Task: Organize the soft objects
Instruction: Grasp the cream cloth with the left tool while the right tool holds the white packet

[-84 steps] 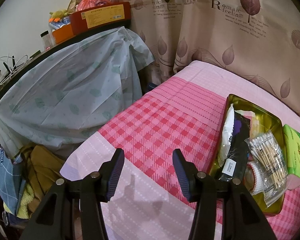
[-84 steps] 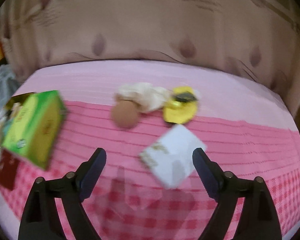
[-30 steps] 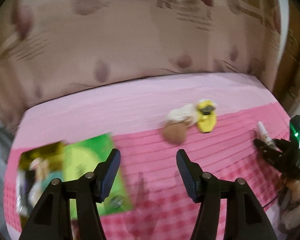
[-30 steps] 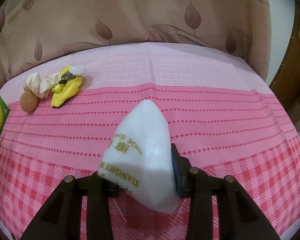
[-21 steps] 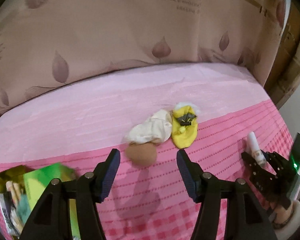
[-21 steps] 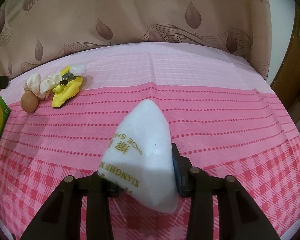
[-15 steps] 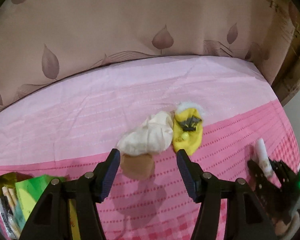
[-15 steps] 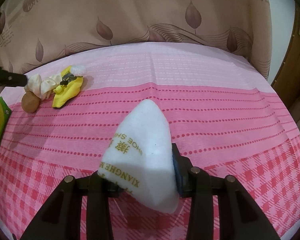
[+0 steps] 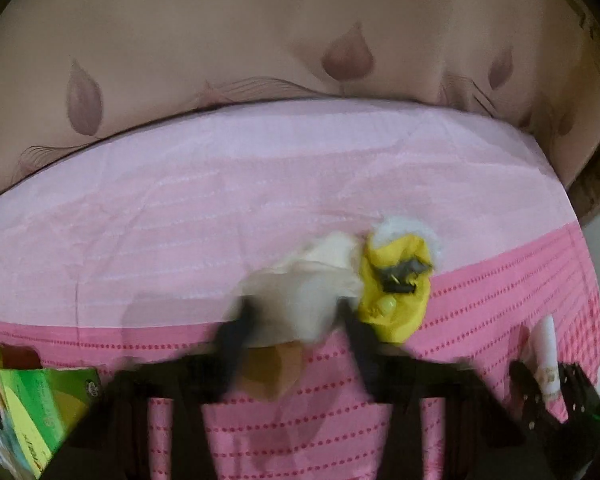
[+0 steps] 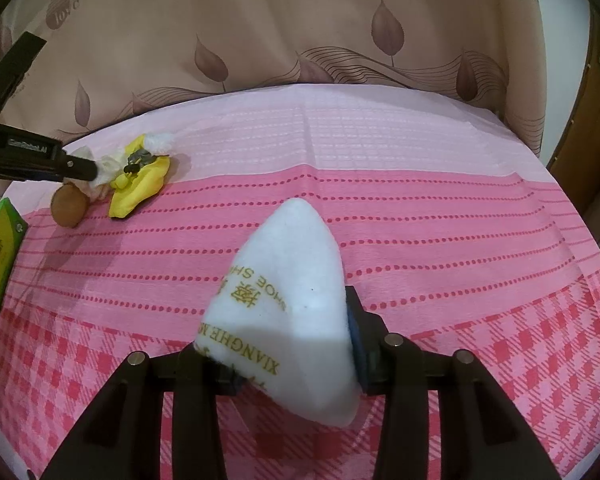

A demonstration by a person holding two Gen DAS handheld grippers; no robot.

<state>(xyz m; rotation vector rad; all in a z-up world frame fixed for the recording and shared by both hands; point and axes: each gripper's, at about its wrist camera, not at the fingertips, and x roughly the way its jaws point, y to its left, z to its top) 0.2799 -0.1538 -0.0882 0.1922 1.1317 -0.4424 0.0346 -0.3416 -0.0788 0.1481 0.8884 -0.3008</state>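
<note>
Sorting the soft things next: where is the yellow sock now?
Right wrist view, far left on the bed: the yellow sock lies beside the cream cloth, right of the left gripper.

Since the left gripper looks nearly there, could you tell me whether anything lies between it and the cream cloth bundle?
Nothing visible does: the left gripper is open with the cream cloth bundle right at its fingertips. The yellow sock lies beside it, touching.

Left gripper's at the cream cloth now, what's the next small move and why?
Probably close the left gripper on the cream cloth: its blurred fingers appear to straddle the bundle, still apart. The right gripper already clamps the white pouch, so it can wait.
</note>
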